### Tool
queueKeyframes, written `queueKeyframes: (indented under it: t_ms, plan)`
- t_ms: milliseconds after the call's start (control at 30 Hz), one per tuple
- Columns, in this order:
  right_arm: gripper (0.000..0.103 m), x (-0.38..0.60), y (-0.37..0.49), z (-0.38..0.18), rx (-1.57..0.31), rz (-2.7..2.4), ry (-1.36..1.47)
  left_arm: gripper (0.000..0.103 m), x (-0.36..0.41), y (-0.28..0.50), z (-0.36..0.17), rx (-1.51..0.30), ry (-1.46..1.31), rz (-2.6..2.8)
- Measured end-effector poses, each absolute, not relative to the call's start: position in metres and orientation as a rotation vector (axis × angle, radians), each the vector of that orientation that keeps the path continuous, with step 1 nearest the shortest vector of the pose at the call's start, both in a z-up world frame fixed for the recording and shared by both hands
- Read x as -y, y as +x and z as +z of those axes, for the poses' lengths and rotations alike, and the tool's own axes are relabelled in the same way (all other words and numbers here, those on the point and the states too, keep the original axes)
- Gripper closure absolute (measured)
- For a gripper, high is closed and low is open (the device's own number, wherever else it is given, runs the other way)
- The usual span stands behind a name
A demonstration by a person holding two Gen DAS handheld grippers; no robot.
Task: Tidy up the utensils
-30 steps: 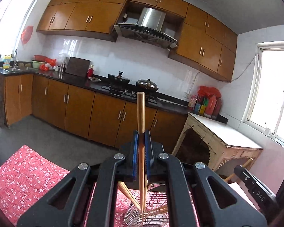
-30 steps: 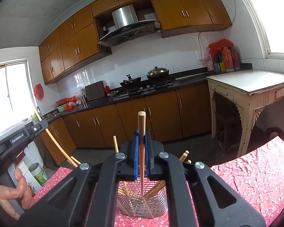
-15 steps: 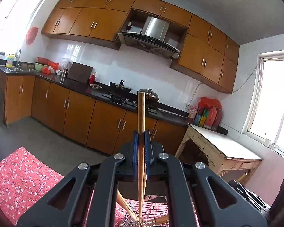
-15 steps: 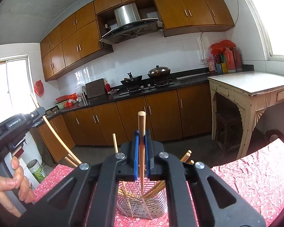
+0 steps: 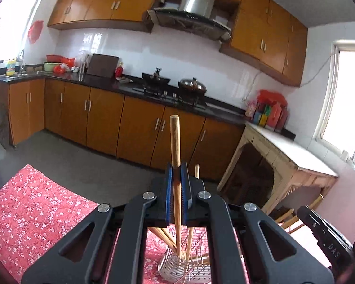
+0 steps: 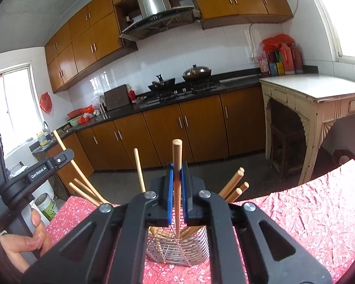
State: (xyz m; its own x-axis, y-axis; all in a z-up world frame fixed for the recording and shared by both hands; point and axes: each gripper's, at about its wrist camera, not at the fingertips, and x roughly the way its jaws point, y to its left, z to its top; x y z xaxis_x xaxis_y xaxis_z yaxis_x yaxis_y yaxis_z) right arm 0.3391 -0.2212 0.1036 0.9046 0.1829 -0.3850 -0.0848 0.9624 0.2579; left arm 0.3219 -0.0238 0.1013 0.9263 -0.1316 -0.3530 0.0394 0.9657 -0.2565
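Note:
A metal wire utensil basket point(image 6: 177, 248) stands on a red floral tablecloth point(image 6: 307, 217) and holds several wooden chopsticks point(image 6: 234, 184). My left gripper point(image 5: 176, 172) is shut on a wooden chopstick point(image 5: 175, 142), held upright with its lower end in the basket point(image 5: 184, 267). My right gripper point(image 6: 176, 172) is shut on another wooden chopstick point(image 6: 177, 156), upright, its lower end inside the basket. The left gripper also shows at the left of the right wrist view point(image 6: 35, 168).
The tablecloth point(image 5: 30, 213) covers the table under both grippers. Beyond it lie a grey floor, wooden kitchen cabinets point(image 6: 177, 127) with a stove and pots, and a cream side table point(image 6: 319, 99) at the right. A white bucket point(image 6: 46, 206) stands on the floor.
The left gripper has dropped and tilted down, bringing its chopstick's lower end into the basket. The right gripper holds nearly still with its chopstick.

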Motion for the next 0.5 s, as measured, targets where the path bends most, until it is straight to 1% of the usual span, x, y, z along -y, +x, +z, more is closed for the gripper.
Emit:
queueKeyframes:
  t_ms: [67, 100, 133, 167, 200, 233, 300, 367, 400, 433, 467, 500]
  plan:
    - [0.093, 0.22, 0.345, 0.098, -0.455, 0.117, 0.216, 0.096, 0.028, 0.323, 0.099, -0.412, -0.216, -0.084]
    - [0.09, 0.222, 0.345, 0.097, -0.453, 0.094, 0.21, 0.092, 0.028, 0.322, 0.098, -0.42, -0.204, -0.081]
    - [0.077, 0.224, 0.343, 0.097, -0.446, 0.086, 0.212, 0.076, 0.026, 0.32, 0.1, -0.422, -0.195, -0.082]
    - [0.064, 0.229, 0.338, 0.099, -0.425, 0.07, 0.225, 0.062, 0.024, 0.315, 0.103, -0.412, -0.183, -0.07]
    - [0.059, 0.233, 0.333, 0.101, -0.407, 0.055, 0.235, 0.039, 0.022, 0.31, 0.106, -0.395, -0.179, -0.056]
    - [0.055, 0.237, 0.329, 0.104, -0.391, 0.047, 0.244, 0.035, 0.018, 0.303, 0.11, -0.367, -0.176, -0.045]
    - [0.051, 0.243, 0.319, 0.112, -0.367, 0.03, 0.253, 0.033, 0.013, 0.294, 0.118, -0.356, -0.17, -0.045]
    - [0.038, 0.247, 0.306, 0.121, -0.335, 0.012, 0.247, 0.031, 0.006, 0.285, 0.123, -0.351, -0.175, -0.045]
    - [0.034, 0.249, 0.301, 0.125, -0.322, 0.009, 0.244, 0.025, 0.003, 0.28, 0.125, -0.345, -0.178, -0.043]
    - [0.027, 0.25, 0.291, 0.129, -0.3, 0.003, 0.235, 0.021, -0.001, 0.274, 0.127, -0.337, -0.178, -0.041]
    - [0.019, 0.25, 0.284, 0.132, -0.286, -0.001, 0.228, 0.019, -0.005, 0.268, 0.128, -0.326, -0.173, -0.039]
    - [0.015, 0.249, 0.276, 0.135, -0.269, -0.006, 0.216, 0.015, -0.009, 0.26, 0.129, -0.317, -0.165, -0.031]
